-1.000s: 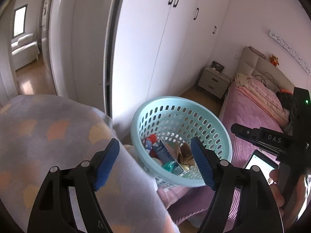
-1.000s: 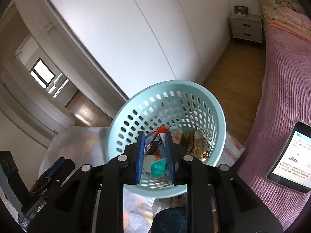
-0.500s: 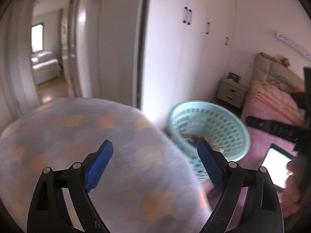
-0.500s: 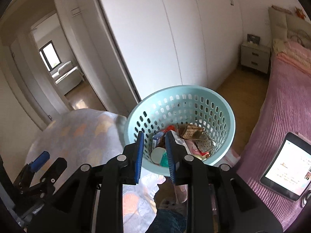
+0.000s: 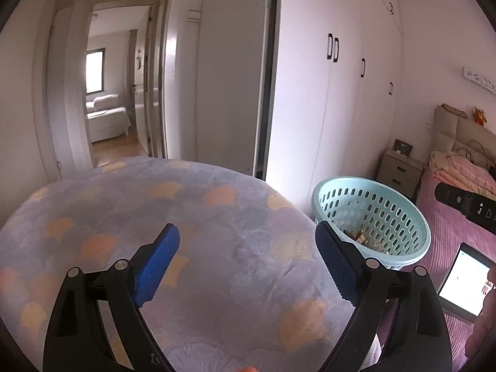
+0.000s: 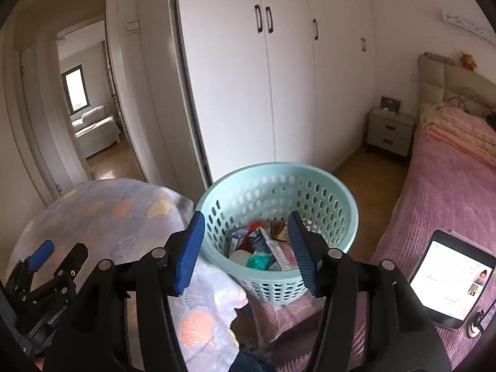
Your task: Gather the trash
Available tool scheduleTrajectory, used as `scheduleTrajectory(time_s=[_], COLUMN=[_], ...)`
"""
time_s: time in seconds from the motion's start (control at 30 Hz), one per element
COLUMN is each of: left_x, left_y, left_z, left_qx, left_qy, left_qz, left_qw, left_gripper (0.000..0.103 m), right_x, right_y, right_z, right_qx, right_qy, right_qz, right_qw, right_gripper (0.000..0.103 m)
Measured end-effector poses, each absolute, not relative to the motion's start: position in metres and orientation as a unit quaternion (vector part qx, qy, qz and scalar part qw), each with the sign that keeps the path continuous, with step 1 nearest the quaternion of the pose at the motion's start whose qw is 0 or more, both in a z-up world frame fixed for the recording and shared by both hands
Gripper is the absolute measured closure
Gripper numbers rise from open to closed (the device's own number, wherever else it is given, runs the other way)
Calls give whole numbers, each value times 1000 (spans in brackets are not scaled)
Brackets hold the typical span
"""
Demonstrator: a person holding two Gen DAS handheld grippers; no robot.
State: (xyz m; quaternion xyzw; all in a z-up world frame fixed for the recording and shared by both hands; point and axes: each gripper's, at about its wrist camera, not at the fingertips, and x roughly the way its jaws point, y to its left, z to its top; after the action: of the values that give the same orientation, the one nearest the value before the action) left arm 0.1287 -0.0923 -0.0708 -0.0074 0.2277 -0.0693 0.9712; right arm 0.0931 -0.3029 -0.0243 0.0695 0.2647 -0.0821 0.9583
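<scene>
1. Right claw (image 6: pixel 245 248) hangs above the near rim of the mint basket (image 6: pixel 338 186); its jaws are opening with nothing between them. Collected trash (image 6: pixel 263 252) (small cartons, a teal piece, a white round lid) lies in the bottom of the basket.
2. Left claw (image 5: pixel 245 263) is spread wide and empty, its jaws opening a little more, over the scallop-patterned blanket (image 5: pixel 217 217). No trash shows on the blanket in either view, so a grab here would likely catch only fabric and drag it.
3. The basket appears to rest on soft bedding at the edge of the pink bed (image 6: pixel 449 186), beside the blanket mound. The footing looks unsteady: a knock from the right claw's open fingers on the rim could tip it and spill the trash onto the floor.
4. Blanket folds sit against the basket's lower wall. A pull on the blanket by the left claw could shift or tilt the basket with it.
5. A tablet (image 6: pixel 449 279) with a lit screen lies on the bed near the basket. A wide swing of the right claw could strike it or push it off.
6. The two claws are near each other over the blanket's edge; they could collide if both move toward the basket.
</scene>
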Motion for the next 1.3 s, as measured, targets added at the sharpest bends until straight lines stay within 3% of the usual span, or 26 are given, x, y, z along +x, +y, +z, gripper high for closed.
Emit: scheduleTrajectory(time_s=[0.4, 1.3], left_x=[122, 123], left_y=[-89, -88], left_z=[-72, -71], left_qx=[-10, -10], left_qy=[223, 226], left_qz=[-81, -80], left_qw=[971, 971], left_gripper=[14, 13], right_x=[68, 63], right_y=[-307, -305], right_z=[-22, -23], right_qx=[54, 44], right_qy=[227, 225], right_qz=[-119, -123], right_qw=[965, 966], right_gripper=[46, 41])
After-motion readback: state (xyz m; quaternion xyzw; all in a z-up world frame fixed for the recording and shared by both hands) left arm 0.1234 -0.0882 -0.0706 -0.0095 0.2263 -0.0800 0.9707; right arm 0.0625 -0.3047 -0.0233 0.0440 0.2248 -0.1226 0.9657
